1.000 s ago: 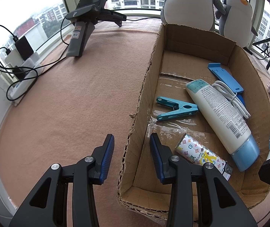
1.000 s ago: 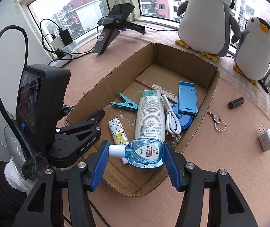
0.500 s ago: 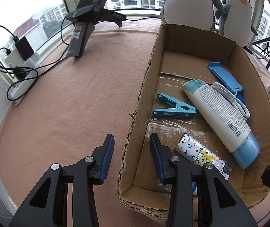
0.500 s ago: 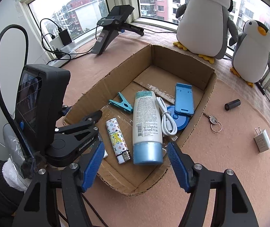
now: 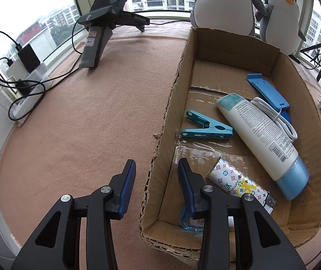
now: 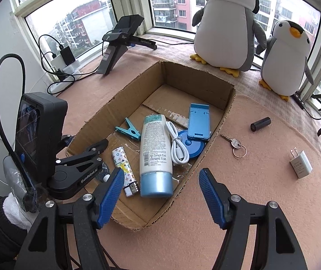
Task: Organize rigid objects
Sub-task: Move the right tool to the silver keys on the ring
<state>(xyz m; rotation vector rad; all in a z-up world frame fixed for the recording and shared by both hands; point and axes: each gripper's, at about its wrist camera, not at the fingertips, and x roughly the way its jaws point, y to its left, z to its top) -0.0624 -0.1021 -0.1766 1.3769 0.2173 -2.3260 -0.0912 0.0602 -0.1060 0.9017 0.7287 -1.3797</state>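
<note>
A: Judging from a second ago, the small clear blue bottle (image 5: 192, 221) is no longer pinched by the right gripper (image 6: 160, 196); it is now seen lying in the near corner of the cardboard box (image 5: 304, 103), partly hidden behind the left gripper (image 5: 157, 186). The right tongs are spread wide and empty, drawn back above the box's near right wall.

B: So one more item is counted as stored. And the left tongs?

A: They are spread as well, set astride the box's left wall, one finger outside and one inside; whether the wall is touched cannot be told.

B: What is left outside?

A: A key on a ring (image 6: 234, 145), a black cylinder (image 6: 260, 123) and a white plug adapter (image 6: 299, 164) are seen on the cloth to the right, well apart from one another.

B: Room for moving?

A: Open cloth is offered on that side. Inside, free floor is found mostly at the far end; the near end is crowded by the lotion tube (image 6: 154, 153) and the patterned lighter (image 6: 124, 168).
</note>
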